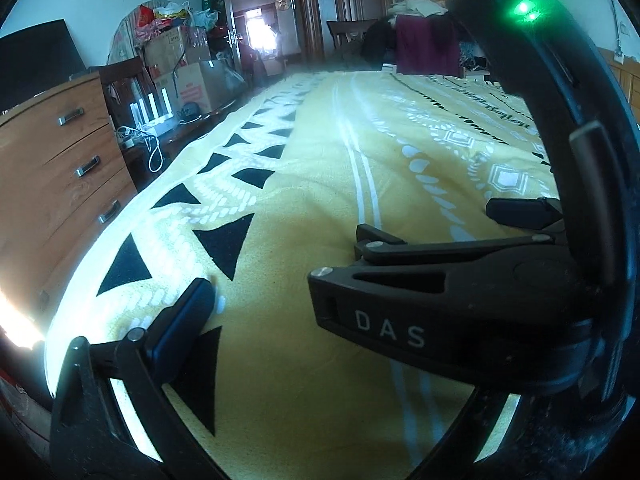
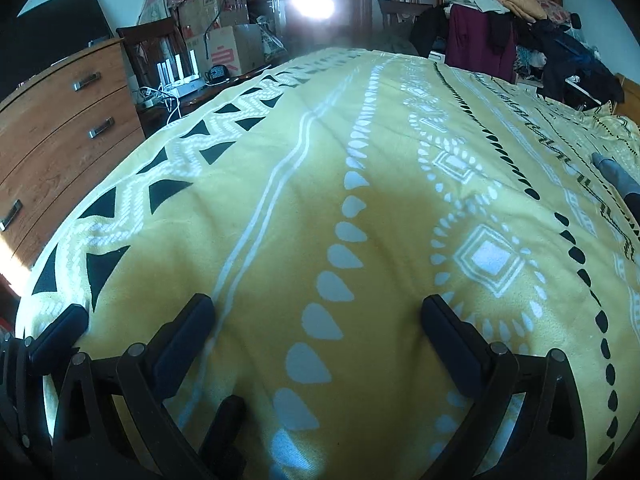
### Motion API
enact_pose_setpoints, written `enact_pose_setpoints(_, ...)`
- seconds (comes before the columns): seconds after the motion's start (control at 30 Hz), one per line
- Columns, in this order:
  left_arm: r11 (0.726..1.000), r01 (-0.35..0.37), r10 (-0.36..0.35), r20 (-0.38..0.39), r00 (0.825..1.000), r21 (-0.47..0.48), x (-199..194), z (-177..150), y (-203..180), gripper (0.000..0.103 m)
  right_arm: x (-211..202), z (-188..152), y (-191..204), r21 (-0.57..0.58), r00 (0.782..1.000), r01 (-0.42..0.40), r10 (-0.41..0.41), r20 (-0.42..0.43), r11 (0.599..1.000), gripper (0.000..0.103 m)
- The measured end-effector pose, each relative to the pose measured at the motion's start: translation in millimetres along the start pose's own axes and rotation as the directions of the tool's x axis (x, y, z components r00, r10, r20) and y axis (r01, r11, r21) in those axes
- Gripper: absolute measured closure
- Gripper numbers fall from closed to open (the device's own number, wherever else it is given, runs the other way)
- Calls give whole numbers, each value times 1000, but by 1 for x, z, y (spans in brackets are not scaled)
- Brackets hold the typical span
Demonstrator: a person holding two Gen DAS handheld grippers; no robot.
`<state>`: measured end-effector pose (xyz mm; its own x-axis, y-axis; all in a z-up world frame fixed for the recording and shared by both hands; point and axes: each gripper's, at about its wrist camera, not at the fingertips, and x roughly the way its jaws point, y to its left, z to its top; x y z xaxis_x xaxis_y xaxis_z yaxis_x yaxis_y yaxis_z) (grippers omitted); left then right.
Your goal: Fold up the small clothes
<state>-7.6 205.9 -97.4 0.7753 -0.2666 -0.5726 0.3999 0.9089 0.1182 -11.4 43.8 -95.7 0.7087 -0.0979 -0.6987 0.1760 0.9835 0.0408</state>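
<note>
The blanket [image 2: 360, 216] looked a soft, matt, fleecy cloth; the dresser [image 2: 60, 120] at left was smooth wood with seemingly metal handles [image 2: 101, 127].

Small garment [image 2: 617, 178]: one piece in view, grey with a darker band toward its near end, sock-like, exact type not discernible. Lies flat and elongated on the yellow patterned blanket [image 2: 400, 208], at the far right edge of the right wrist view, partly cut off by the frame.
</note>
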Motion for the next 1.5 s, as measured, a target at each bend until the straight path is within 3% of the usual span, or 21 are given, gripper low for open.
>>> enact_pose_setpoints(0.17,1000,-17,17,-6,1000,14,-2,-4,-2,0,2,0,-4,14,1000,-16,15,21,1000,0)
enact_pose_setpoints(0.47,1000,-5,6,-58,998,25,-9,-8,4,0,-3,-3,1,84,999,53,-53,1,995,0)
enact_pose_setpoints(0.57,1000,-23,23,-9,1000,13,-19,-25,2,0,-16,-18,6,74,995,77,-81,59,994,0)
enact_pose_setpoints(0.7,999,-28,29,-29,999,21,-15,-23,1,0,-26,-33,2,131,987,53,-71,141,990,0)
enact_pose_setpoints(0.87,998,-60,60,-14,998,36,-18,-23,-3,0,-29,-36,0,125,988,31,-49,143,992,0)
enact_pose_setpoints(1.5,998,-59,59,-16,998,36,-18,-23,-3,0,-29,-35,-1,125,988,29,-47,144,992,0)
